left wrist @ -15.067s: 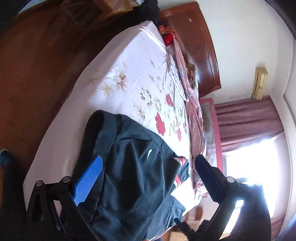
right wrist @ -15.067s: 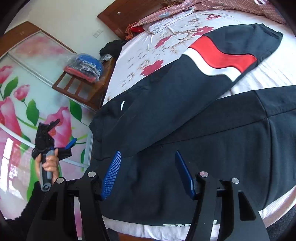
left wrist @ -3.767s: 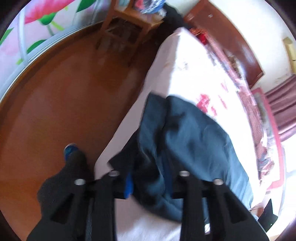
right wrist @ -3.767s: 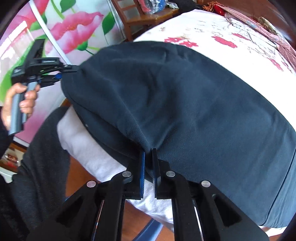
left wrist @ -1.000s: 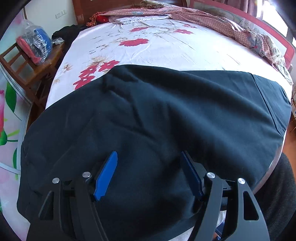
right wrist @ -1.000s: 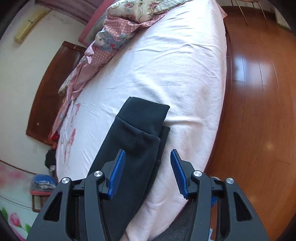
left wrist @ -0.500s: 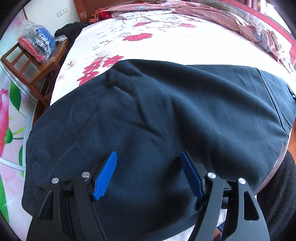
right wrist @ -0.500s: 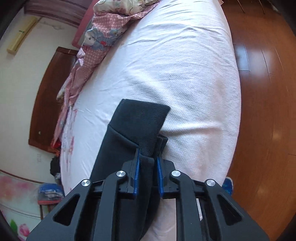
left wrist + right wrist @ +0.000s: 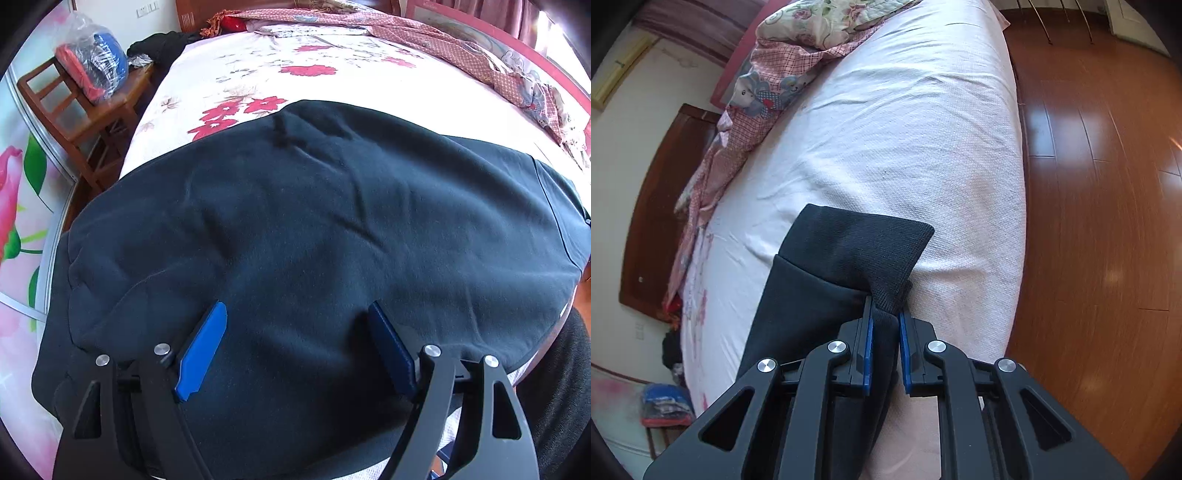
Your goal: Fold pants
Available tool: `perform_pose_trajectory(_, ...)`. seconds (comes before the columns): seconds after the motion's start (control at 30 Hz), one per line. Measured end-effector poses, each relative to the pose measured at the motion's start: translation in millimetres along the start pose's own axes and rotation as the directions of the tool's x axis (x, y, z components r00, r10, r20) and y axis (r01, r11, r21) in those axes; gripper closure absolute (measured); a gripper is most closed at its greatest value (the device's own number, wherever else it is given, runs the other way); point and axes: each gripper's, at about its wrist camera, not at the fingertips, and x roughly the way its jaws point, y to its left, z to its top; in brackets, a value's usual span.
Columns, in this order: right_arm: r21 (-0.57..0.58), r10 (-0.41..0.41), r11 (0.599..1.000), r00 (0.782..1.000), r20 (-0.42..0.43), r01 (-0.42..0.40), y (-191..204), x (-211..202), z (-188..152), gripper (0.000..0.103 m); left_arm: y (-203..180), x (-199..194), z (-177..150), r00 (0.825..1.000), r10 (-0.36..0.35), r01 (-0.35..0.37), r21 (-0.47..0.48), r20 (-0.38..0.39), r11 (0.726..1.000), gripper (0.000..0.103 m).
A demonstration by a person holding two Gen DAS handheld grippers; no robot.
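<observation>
The dark navy pants point(image 9: 325, 229) lie folded lengthwise across the near edge of the bed point(image 9: 332, 81). My left gripper point(image 9: 299, 332) is open, its blue pads resting over the pants near the waist end, with nothing between them. In the right wrist view my right gripper point(image 9: 885, 332) is shut on the ribbed cuff end of the pants point(image 9: 857, 243), which rises slightly off the white sheet point(image 9: 905, 129).
A wooden chair point(image 9: 85, 110) with a plastic bag of clothes stands left of the bed. A pink patterned quilt point(image 9: 768, 88) lies along the bed's far side. A wooden floor point(image 9: 1100, 221) runs past the bed's edge. A headboard stands at the far end.
My right gripper closed on the pants cuff and now pinches it. My left gripper stayed open over the waist end and shifted only slightly.
</observation>
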Motion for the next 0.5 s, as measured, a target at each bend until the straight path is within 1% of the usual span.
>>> perform_pose_trajectory(0.03, -0.020, 0.002, 1.000, 1.000, 0.014, -0.002, 10, -6, 0, 0.092, 1, -2, -1, 1.000, 0.002, -0.002, 0.001, -0.005, 1.000, 0.024)
perform_pose_trajectory(0.07, -0.091, -0.004, 0.996, 0.999, 0.034, 0.007, 27, -15, -1, 0.092, 2, -4, 0, 1.000, 0.003, -0.003, -0.002, -0.013, 1.000, 0.024)
perform_pose_trajectory(0.1, -0.193, -0.011, 0.981, 0.998, 0.062, 0.023, 50, -27, -4, 0.092, 5, -9, 1, 1.000, 0.001, -0.002, -0.018, -0.017, 1.000, 0.024)
perform_pose_trajectory(0.13, -0.279, -0.004, 0.960, 0.997, 0.080, 0.026, 72, -38, -9, 0.092, 9, -17, 3, 1.000, -0.004, 0.004, -0.048, -0.010, 0.999, 0.024)
perform_pose_trajectory(0.17, -0.362, 0.019, 0.932, 0.996, 0.084, 0.013, 97, -49, -17, 0.092, 15, -25, 4, 1.000, -0.011, 0.012, -0.077, 0.006, 0.997, 0.024)
perform_pose_trajectory(0.2, -0.441, 0.042, 0.897, 0.995, 0.090, 0.002, 121, -61, -28, 0.092, 21, -36, 6, 0.999, -0.011, 0.015, -0.109, 0.032, 0.994, 0.024)
perform_pose_trajectory(0.3, -0.662, 0.117, 0.749, 0.990, 0.082, -0.034, 194, -92, -77, 0.092, 40, -68, 7, 0.994, -0.002, 0.021, -0.174, 0.109, 0.984, 0.021)
perform_pose_trajectory(0.37, -0.774, 0.171, 0.630, 0.983, 0.063, -0.060, 235, -108, -123, 0.092, 56, -88, 6, 0.988, 0.011, 0.022, -0.215, 0.153, 0.976, 0.020)
perform_pose_trajectory(0.43, -0.851, 0.226, 0.516, 0.974, 0.029, -0.095, 265, -121, -173, 0.092, 69, -101, 4, 0.982, 0.021, 0.026, -0.246, 0.187, 0.969, 0.019)
perform_pose_trajectory(0.47, -0.877, 0.244, 0.467, 0.970, 0.010, -0.109, 275, -124, -197, 0.092, 77, -108, 2, 0.980, 0.029, 0.024, -0.261, 0.199, 0.965, 0.018)
perform_pose_trajectory(0.5, -0.907, 0.256, 0.407, 0.967, -0.002, -0.110, 285, -126, -225, 0.092, 85, -114, -2, 0.978, 0.036, 0.022, -0.274, 0.205, 0.961, 0.017)
